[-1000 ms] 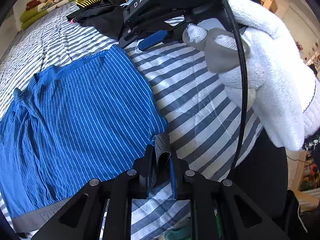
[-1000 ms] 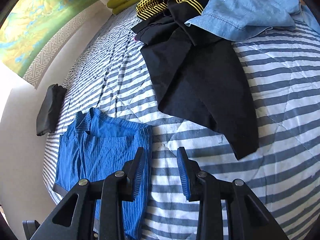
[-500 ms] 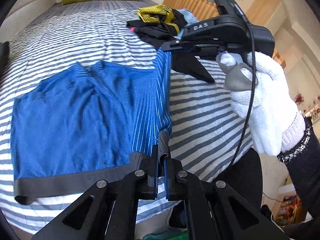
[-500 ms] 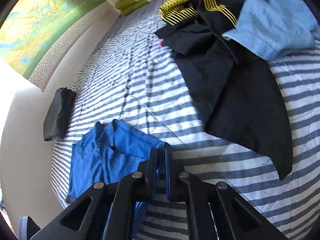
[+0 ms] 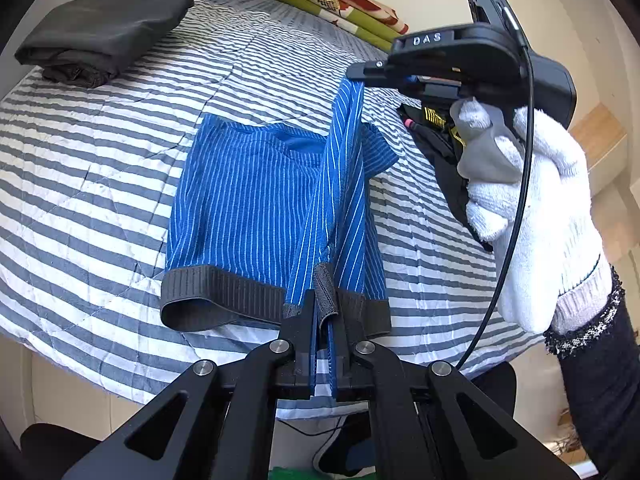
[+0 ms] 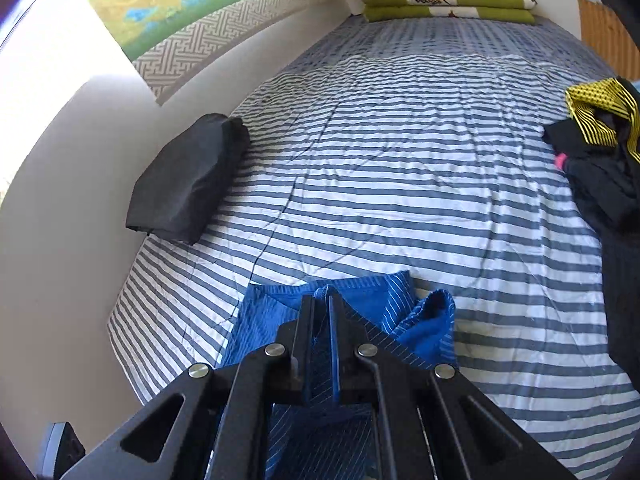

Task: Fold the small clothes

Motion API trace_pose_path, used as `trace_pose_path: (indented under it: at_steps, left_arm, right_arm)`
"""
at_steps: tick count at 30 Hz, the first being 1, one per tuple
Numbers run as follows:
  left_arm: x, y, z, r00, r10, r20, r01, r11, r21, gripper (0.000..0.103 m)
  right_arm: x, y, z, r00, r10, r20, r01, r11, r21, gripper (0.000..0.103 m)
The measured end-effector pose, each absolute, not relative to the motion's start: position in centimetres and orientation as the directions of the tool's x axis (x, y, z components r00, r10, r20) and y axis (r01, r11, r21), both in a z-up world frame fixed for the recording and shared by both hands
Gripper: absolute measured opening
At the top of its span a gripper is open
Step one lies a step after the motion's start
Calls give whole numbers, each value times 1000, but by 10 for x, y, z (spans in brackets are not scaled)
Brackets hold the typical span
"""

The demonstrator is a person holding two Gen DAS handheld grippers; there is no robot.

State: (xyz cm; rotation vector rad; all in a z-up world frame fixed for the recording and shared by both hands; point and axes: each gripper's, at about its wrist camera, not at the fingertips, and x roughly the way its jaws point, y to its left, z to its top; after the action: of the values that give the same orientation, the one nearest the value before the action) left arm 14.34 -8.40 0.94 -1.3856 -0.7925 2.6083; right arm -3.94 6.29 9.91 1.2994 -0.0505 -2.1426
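Blue pinstriped shorts [image 5: 256, 200] with a dark grey waistband [image 5: 224, 290] lie on the striped bed. My left gripper [image 5: 325, 280] is shut on the waistband's right end, lifted above the bed. My right gripper [image 5: 356, 76], held by a white-gloved hand [image 5: 532, 208], is shut on the leg hem of the same side and holds it up, so the right edge stands as a raised fold over the rest. In the right wrist view the right gripper [image 6: 322, 300] pinches the blue shorts [image 6: 424, 320], which bunch below it.
A folded dark grey garment [image 5: 100, 28] [image 6: 188, 184] lies at the bed's left edge by the wall. A black and yellow clothes pile [image 6: 596, 152] sits at the right. Folded green blankets [image 6: 444, 0] rest at the bed's far end.
Both grippers shut on the shorts' right edge, lifted it and carried it leftward over the garment. The shorts now look narrower, and both views swung toward the bed's left side.
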Motion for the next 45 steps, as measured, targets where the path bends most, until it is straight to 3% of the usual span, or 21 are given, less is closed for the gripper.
trace_pose_path:
  at_steps: [7,14,18,20,21,22,25,30,35,40,42,43,45]
  left_arm:
    - [154,-127,-1,-637,269,-722,250,-814,-524,3]
    - [156,-158,-45,-557,260,-789,335,-799,-500,4]
    - [162,-162,-54,-530,275,-802,334,-802,-495,12]
    - [167,-166,-48,-535,246,-808,336,-815,-471,25]
    - [173,-167,-42,-542,195,-817,352,-831,-432,45]
    - [178,-169,-35,-559,148,-815,360,-842,-401,56]
    - [187,-170,-19,-587,113,-801,336,-867,-368,57]
    - [186,-170,-2,-582,67,-811,342,-884,-318,57]
    - [182,-178,-8,-562,69,-825,379,-865,-330,57]
    - [172,-183,-25,-529,104,-842,391,-851,-351,57]
    - [165,-181,-36,-496,97,-863,391,-862,-322,55]
    - [163,-180,-43,-461,80,-884,402,-869,-288,54]
    - [165,-181,-47,-447,81,-891,400,-872,-280,53]
  right_arm:
    - [-31,-20,116,-325,-518,-791,612,-753,241,6]
    - [-36,-85,68,-216,-444,-869,665,-719,202,6]
    - [-48,-75,66,-208,-445,-871,640,-735,223,13]
    - [-58,-44,82,-213,-529,-821,605,-731,314,30]
    - [-63,-26,90,-232,-559,-796,588,-733,343,33]
    - [-67,-6,97,-256,-571,-780,571,-741,354,36]
    - [-78,55,98,-305,-547,-779,497,-790,360,36]
    - [-81,121,53,-275,-493,-826,383,-844,376,36]
    - [-72,119,9,-153,-560,-814,335,-804,490,36]
    - [-61,91,-4,-128,-542,-831,379,-801,464,36]
    - [-55,85,-6,-121,-533,-837,397,-799,451,28]
    - [-53,82,-6,-133,-510,-850,418,-806,419,16]
    - [-52,84,-8,-199,-408,-891,421,-857,298,13]
